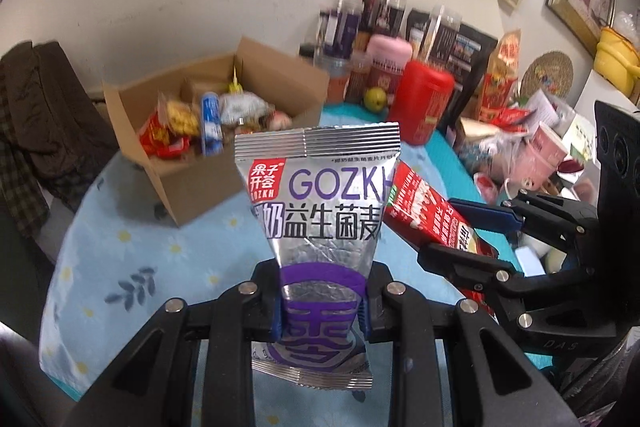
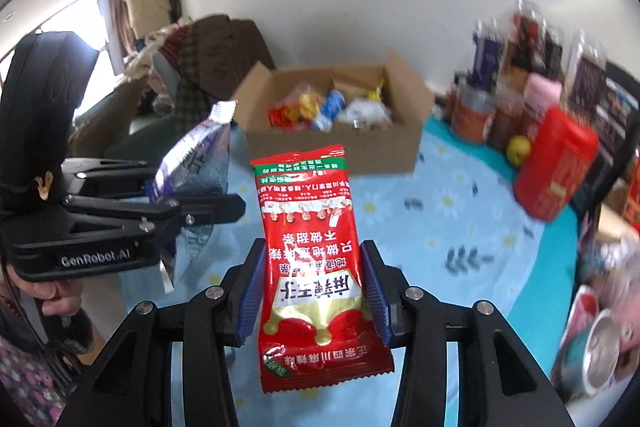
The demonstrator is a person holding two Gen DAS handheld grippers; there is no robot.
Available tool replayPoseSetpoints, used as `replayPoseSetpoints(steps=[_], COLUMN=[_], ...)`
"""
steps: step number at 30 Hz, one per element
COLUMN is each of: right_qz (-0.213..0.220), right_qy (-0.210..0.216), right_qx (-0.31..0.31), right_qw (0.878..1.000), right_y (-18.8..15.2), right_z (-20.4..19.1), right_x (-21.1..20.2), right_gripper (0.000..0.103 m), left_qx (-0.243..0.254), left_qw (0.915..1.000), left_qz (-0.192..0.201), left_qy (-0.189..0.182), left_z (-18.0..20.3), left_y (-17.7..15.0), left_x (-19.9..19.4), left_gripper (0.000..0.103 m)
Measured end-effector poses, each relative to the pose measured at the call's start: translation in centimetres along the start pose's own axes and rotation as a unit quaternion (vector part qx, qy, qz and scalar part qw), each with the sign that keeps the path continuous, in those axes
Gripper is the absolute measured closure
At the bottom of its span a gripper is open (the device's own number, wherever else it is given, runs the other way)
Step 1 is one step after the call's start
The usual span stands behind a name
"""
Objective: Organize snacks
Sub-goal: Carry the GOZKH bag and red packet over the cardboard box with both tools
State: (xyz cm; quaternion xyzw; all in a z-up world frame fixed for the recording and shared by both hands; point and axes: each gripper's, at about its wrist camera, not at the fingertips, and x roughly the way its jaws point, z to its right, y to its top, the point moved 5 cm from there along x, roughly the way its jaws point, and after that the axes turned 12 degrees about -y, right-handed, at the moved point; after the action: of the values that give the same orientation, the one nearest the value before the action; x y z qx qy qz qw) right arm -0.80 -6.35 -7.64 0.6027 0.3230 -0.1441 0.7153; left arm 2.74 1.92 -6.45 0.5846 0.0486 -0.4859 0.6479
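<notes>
Between the ribbed blue pads of the left hand-held gripper (image 1: 320, 307), a silver foil snack packet (image 1: 318, 227) is standing upright, clamped across its lower purple-printed part; the foil is crinkling and shining, its crimped top seal is running in fine ridges, and large purple letters are crossing its face, with the last letter and some of the characters curving out of sight at its right edge. Beside it, the right hand-held gripper (image 2: 316, 291) is gripping a glossy red snack packet (image 2: 314, 267) around its middle, jaws closed onto its sides; this flat packet is showing a green band along one end, gold and white print upside down to the camera, and a zigzag-cut lower edge. Both packets are hanging in the air above the counter (image 1: 120, 259), which is wearing a pale blue cloth dotted with small daisies and dark leaf sprigs. Farther back, an open brown cardboard box (image 2: 340, 147) is sitting on the cloth, flaps up, holding a jumble of wrapped snacks too blurred to name. To its right, a tall red plastic canister (image 2: 554, 163), a yellow-green fruit (image 2: 519, 150) and a row of jars are smearing into motion blur against the wall.
</notes>
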Motion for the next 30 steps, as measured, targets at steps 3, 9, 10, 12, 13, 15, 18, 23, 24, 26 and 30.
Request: replayPoseSetpoints(steps=[3, 9, 10, 12, 13, 15, 18, 23, 24, 26, 30], right_qz=[0.025, 0.072, 0.077, 0.085, 0.087, 0.092, 0.101, 0.109, 0.109, 0.112, 0.116], right_qy=[-0.001, -0.007, -0.005, 0.001, 0.003, 0.007, 0.01, 0.014, 0.014, 0.013, 0.013], right_qx=[-0.008, -0.02, -0.02, -0.019, -0.019, -0.017, -0.012, -0.009, -0.009, -0.012, -0.013], right_qw=[1.0, 0.997, 0.997, 0.996, 0.996, 0.996, 0.995, 0.994, 0.994, 0.994, 0.993], right_y=[2.0, 6.3, 6.9, 8.4, 8.7, 9.9, 11.6, 14.4, 14.7, 15.9, 17.9], right_z=[0.1, 0.5, 0.6, 0.8, 0.9, 1.2, 1.7, 2.1, 2.1, 2.1, 2.3], right_x=[-0.6, -0.9, -0.9, -0.5, -0.4, 0.1, 1.0, 3.0, 3.3, 4.3, 6.2], right_gripper=[0.058, 0.058, 0.058, 0.058, 0.058, 0.058, 0.058, 0.058, 0.058, 0.058, 0.058], left_qx=[0.013, 0.035, 0.037, 0.04, 0.041, 0.042, 0.044, 0.039, 0.038, 0.035, 0.033], left_qw=[0.9997, 0.9975, 0.9971, 0.9961, 0.9957, 0.9948, 0.9936, 0.9932, 0.993, 0.9927, 0.9924], left_qz=[0.022, 0.059, 0.063, 0.074, 0.079, 0.088, 0.096, 0.101, 0.102, 0.105, 0.106], left_qy=[0.004, 0.018, 0.021, 0.026, 0.028, 0.031, 0.04, 0.043, 0.045, 0.048, 0.054], left_z=[0.2, 0.0, 0.0, -0.4, -0.7, -1.2, -2.2, -4.4, -4.8, -5.7, -7.6], left_y=[1.7, 5.4, 5.8, 7.0, 7.7, 8.9, 10.7, 13.3, 13.8, 14.7, 16.7], left_x=[-0.8, -1.8, -1.8, -2.1, -2.2, -2.3, -2.1, -1.3, -1.1, -0.7, 0.5], left_gripper=[0.076, 0.076, 0.076, 0.076, 0.076, 0.076, 0.076, 0.076, 0.076, 0.076, 0.076])
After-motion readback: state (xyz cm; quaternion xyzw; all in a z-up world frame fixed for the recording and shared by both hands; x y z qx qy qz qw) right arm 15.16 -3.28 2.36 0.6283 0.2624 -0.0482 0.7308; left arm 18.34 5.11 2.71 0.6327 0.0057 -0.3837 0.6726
